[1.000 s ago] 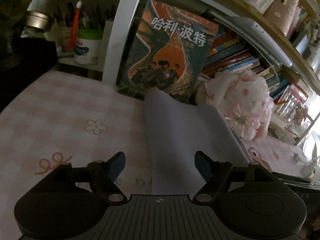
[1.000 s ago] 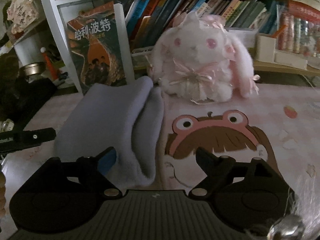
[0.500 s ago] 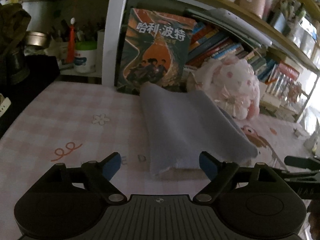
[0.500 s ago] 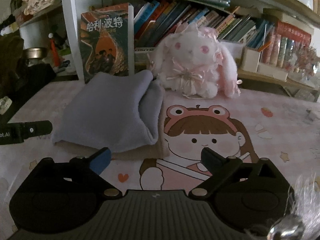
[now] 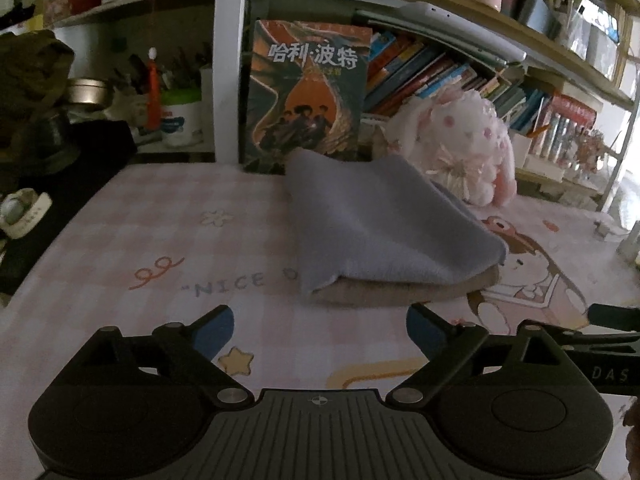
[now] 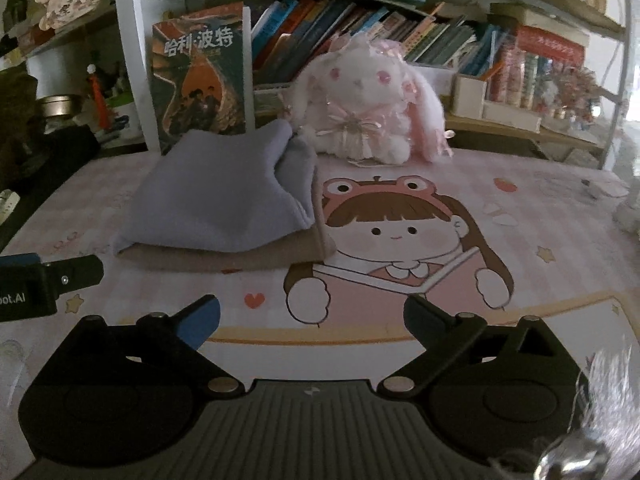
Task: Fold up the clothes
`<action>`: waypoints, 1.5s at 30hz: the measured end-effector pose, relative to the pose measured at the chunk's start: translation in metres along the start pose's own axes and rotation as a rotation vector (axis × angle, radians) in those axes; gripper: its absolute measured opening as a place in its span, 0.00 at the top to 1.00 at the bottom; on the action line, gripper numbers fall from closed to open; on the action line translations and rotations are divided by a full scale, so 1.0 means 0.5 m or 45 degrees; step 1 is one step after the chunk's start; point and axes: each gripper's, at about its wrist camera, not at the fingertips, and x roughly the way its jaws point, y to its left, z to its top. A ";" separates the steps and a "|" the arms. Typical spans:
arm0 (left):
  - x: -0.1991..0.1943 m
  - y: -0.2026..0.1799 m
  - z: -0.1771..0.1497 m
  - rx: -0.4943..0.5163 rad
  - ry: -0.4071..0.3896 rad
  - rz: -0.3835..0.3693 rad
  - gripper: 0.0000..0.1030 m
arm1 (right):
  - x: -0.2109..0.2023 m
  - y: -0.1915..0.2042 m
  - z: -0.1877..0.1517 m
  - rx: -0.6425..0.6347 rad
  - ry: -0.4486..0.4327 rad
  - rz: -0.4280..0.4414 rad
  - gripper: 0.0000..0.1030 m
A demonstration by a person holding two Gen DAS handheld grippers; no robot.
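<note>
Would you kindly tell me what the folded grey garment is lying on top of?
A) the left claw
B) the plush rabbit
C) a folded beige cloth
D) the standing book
C: in both views the folded grey garment sits on a folded beige cloth whose edge shows beneath it, apart from the open left claw and right claw.

folded grey-lilac garment (image 5: pixel 376 224): soft matt fleece cloth
pink cartoon table mat (image 6: pixel 400 248): smooth, faint sheen
white-pink plush rabbit (image 6: pixel 368 108): fluffy pile
left gripper (image 5: pixel 320 330): matt black plastic
</note>
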 end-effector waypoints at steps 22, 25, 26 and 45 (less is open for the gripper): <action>-0.028 -0.009 -0.044 0.044 0.025 0.073 0.02 | -0.039 0.034 -0.047 -0.046 -0.072 -0.058 0.00; -0.029 -0.010 -0.045 0.048 0.033 0.075 0.01 | -0.040 0.034 -0.048 -0.039 -0.070 -0.056 0.00; -0.029 -0.011 -0.046 0.050 0.035 0.077 0.01 | -0.040 0.033 -0.048 -0.038 -0.069 -0.057 0.00; -0.029 -0.021 -0.048 0.068 0.036 0.084 0.01 | -0.035 0.024 -0.050 -0.018 -0.044 -0.054 0.00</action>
